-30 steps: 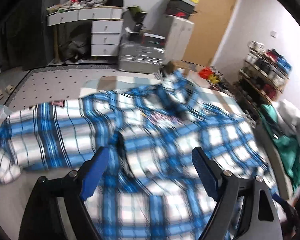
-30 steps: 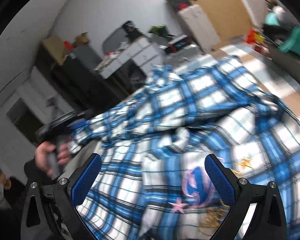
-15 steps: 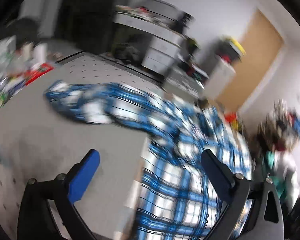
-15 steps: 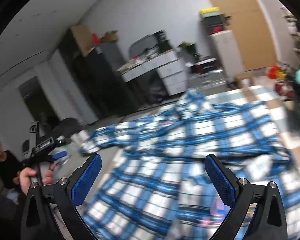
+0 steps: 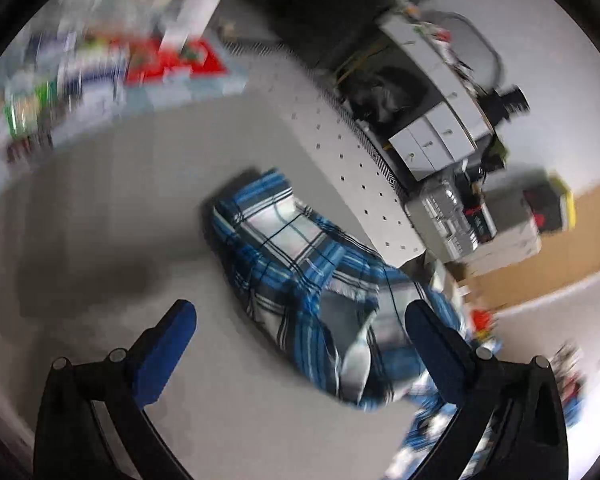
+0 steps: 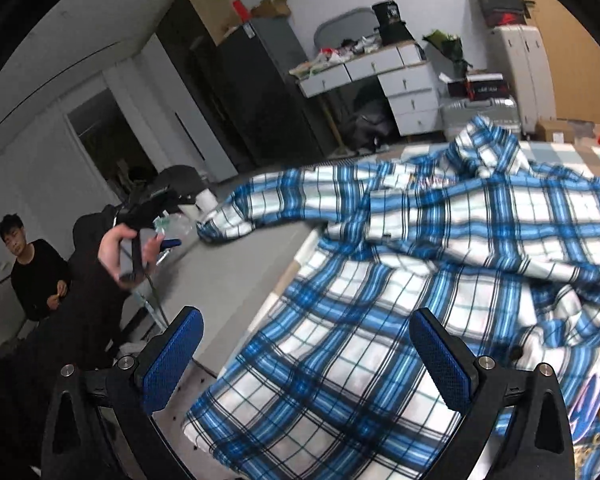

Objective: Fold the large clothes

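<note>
Left wrist view was a smeary mess: heavy motion blur, worst on the clutter (image 5: 100, 60) along the top left, with a soft dark shadow (image 5: 84, 280) on the grey floor. Right wrist view was way sharper, lit evenly and flat from indoor light, dim toward the dark doorway (image 6: 112, 144). Both had fisheye bending and black vignetted corners.
</note>
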`<state>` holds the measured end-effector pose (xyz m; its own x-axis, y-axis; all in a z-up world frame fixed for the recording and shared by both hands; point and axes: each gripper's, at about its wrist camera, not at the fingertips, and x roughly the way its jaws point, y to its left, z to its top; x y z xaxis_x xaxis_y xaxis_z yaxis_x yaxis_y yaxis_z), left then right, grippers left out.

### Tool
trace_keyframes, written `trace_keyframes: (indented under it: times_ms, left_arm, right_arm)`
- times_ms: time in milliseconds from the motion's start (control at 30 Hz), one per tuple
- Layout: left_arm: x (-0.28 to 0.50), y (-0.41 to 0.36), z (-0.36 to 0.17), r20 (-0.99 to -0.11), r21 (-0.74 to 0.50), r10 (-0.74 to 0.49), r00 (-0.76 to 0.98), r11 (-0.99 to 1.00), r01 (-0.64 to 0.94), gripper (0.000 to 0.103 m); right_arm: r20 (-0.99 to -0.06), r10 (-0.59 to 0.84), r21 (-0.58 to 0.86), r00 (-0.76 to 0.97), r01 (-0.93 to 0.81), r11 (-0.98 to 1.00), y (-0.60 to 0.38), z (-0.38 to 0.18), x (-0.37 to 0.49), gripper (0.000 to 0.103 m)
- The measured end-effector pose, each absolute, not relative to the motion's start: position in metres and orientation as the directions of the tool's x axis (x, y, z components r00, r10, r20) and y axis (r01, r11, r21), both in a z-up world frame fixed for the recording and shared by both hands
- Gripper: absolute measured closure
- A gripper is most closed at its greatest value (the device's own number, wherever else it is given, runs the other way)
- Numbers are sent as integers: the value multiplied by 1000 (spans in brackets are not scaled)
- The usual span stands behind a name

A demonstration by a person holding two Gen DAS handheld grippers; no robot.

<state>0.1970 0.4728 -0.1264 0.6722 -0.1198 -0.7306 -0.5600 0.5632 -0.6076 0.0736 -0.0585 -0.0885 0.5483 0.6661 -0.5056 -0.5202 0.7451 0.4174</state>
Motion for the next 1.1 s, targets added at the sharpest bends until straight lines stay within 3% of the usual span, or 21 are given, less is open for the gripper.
trace_keyframes:
  times_ms: [133, 267, 300, 400, 500, 667, 767, 833, 900, 967, 1100]
  left_arm:
    - [206, 471, -143, -733, -628, -149, 664, 525, -575, 3]
    - [209, 471, -140, -741, -615, -145, 655, 537, -577, 34]
    - [211, 469, -141, -749, -607, -151, 645, 546, -577, 53]
    - [219, 471, -138, -777, -564, -130, 617, 579, -589, 94]
    - [211, 480, -135, -750, -570, -94, 654, 592, -569, 101]
    - [178, 502, -138, -658, -676, -118, 743, 526, -515, 102]
    - [159, 513, -145, -683, -667, -105, 723, 495, -558, 96]
    - [154, 514, -138, -682, -650, -75, 727, 516, -557, 83]
    - [151, 513, -128, -678, -638, -45, 733, 531, -557, 40]
    - [150, 508, -116, -640, -651, -15, 768, 542, -532, 21]
    - [196, 484, -100, -702, -543, -43, 711, 678, -496, 20]
  right_arm:
    - [-527, 646, 400, 552, -510, 762, -57, -96, 73, 0]
    - [-533, 638, 402, 555, -497, 769, -60, -99, 76, 0]
    - [-531, 640, 408, 556, -494, 768, -61, -99, 77, 0]
    - [-522, 642, 416, 562, -489, 767, -64, -99, 76, 0]
    - [-523, 640, 412, 563, -490, 768, -64, -99, 76, 0]
    - [-522, 642, 409, 561, -496, 766, -63, -99, 76, 0]
    - [-522, 648, 414, 555, -500, 761, -60, -101, 78, 0]
    - [-522, 654, 422, 547, -501, 756, -59, -103, 80, 0]
    - [-523, 659, 431, 541, -499, 752, -58, -105, 80, 0]
    - [-525, 661, 436, 536, -498, 750, -58, -108, 81, 0]
    - [-529, 655, 435, 540, -490, 755, -59, -111, 80, 0]
